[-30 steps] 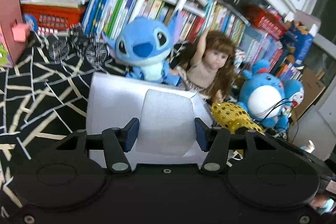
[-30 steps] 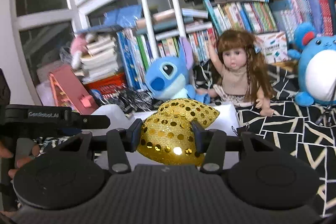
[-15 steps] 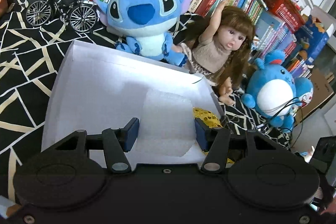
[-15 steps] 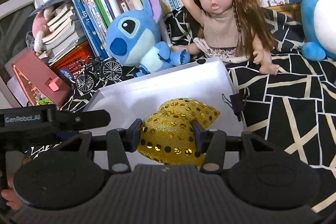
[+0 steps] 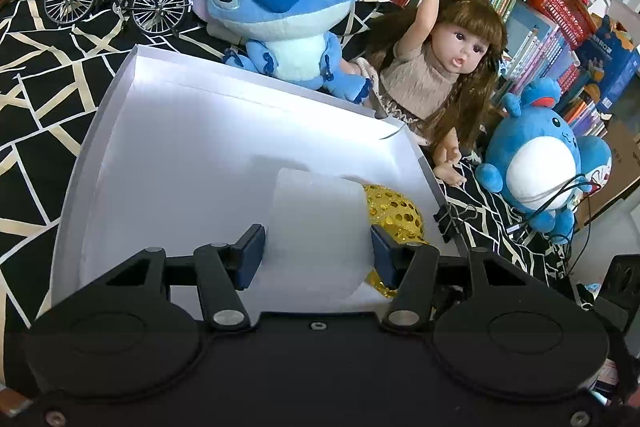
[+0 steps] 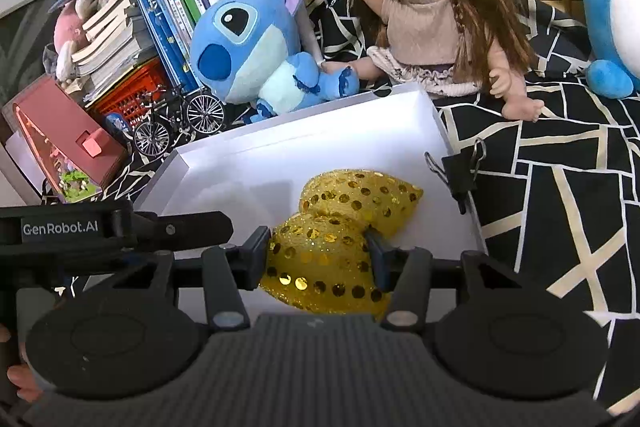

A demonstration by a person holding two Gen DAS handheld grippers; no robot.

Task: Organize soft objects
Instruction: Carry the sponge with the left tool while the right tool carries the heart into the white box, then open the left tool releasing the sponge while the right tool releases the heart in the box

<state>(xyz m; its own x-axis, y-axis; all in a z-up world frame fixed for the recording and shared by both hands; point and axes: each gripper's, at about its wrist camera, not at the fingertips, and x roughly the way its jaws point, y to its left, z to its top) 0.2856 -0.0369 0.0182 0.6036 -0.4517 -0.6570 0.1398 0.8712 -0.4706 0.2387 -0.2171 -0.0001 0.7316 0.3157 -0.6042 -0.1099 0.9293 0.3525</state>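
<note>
Now both grippers sit low over the white box (image 5: 168, 163). Left gripper (image 5: 318, 253) is clamped on a white foam piece (image 5: 318, 223), held just above the box floor. Right gripper (image 6: 316, 255) pinches the near half of a gold sequin bow (image 6: 340, 223), fingers approx. half closed on it; the bow's far half rests on the box floor by the rt wall, near a black binder clip (image 6: 460, 167). Blue plush (image 6: 256, 47) & doll (image 6: 436, 11) sit just behind the box.
</note>
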